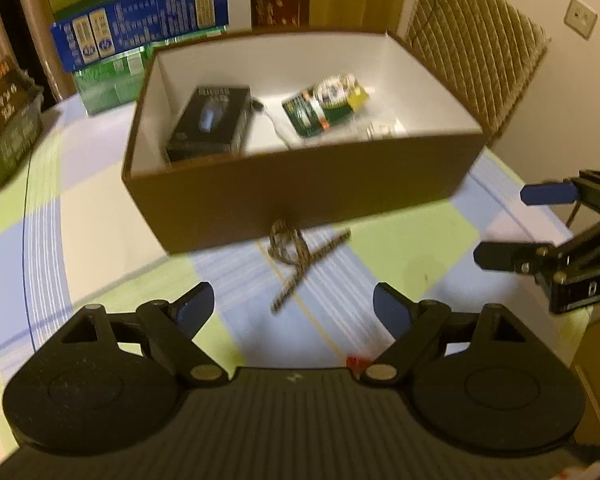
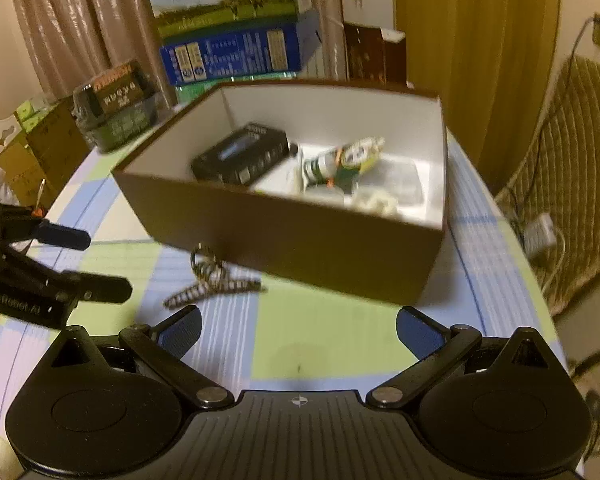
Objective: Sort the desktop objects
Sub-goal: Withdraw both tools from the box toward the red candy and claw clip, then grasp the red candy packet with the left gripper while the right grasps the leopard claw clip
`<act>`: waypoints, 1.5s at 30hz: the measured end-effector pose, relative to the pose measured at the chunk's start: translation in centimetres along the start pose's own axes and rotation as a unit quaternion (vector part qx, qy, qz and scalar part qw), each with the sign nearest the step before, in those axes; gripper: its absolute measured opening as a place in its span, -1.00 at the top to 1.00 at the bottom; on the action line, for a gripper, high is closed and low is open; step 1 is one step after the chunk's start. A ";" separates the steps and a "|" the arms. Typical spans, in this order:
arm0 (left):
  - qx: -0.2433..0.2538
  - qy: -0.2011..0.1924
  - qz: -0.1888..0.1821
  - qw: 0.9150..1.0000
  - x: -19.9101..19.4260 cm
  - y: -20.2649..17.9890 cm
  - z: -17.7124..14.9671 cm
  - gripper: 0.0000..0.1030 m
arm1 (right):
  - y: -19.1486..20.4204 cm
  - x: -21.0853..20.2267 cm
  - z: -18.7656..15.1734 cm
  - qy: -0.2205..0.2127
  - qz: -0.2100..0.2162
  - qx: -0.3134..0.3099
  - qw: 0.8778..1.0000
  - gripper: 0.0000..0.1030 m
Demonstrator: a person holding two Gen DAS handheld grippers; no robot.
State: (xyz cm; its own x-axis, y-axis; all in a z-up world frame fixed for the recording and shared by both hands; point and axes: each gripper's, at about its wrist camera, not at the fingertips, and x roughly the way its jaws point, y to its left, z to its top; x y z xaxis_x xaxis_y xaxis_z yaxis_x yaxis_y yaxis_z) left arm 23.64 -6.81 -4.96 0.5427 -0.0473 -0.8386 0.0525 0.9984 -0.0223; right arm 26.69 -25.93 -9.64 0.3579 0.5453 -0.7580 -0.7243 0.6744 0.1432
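A brown open box (image 1: pixel 300 192) (image 2: pixel 300 240) with white inner walls stands on the checked tablecloth. Inside lie a black carton (image 1: pixel 210 124) (image 2: pixel 242 158), a green and yellow packet (image 1: pixel 326 106) (image 2: pixel 344 162) and some pale small items (image 2: pixel 374 202). A patterned cord with a ring (image 1: pixel 294 258) (image 2: pixel 214 280) lies on the cloth against the box's near wall. My left gripper (image 1: pixel 292 306) hovers open just short of the cord, nothing between its fingers. My right gripper (image 2: pixel 298 330) is open over bare cloth, to the right of the cord, and shows side-on in the left wrist view (image 1: pixel 500 226).
Stacked blue and green cartons (image 1: pixel 140 28) (image 2: pixel 236 56) stand behind the box. A dark green packaged bundle (image 1: pixel 8 128) (image 2: pixel 116 108) sits at the back left. A quilted chair back (image 1: pixel 480 52) (image 2: pixel 572 168) is to the right, past the table's round edge.
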 end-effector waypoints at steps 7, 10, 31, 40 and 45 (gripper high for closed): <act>-0.008 0.034 -0.002 0.999 0.8 -0.6 -2.8 -0.63 | 0.0 0.2 -2.5 0.029 0.001 0.010 1.000 -0.96; -0.012 0.040 -0.004 0.999 0.9 -0.7 -3.5 -0.63 | 0.3 0.4 -3.0 0.036 0.005 0.010 0.999 -0.96; -0.011 0.067 -0.016 0.998 1.5 -3.2 -6.6 -0.63 | 0.8 1.4 -5.5 0.079 0.017 0.006 0.997 -0.96; 0.010 0.062 -0.028 0.998 2.4 -4.3 -8.0 -0.53 | 0.3 1.7 -6.0 0.086 0.012 0.014 0.996 -0.96; 0.018 0.063 -0.030 0.997 3.0 -4.5 -7.9 -0.49 | -0.3 1.8 -6.4 0.093 0.005 0.025 0.995 -0.96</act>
State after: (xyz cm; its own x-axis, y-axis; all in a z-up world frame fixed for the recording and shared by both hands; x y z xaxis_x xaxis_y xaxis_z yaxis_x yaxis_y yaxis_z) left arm 18.39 -11.20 -11.66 0.4289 -0.1000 -0.8978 0.1133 0.9920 -0.0564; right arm 23.79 -28.36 -15.12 0.2326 0.4543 -0.8600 -0.6950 0.6962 0.1798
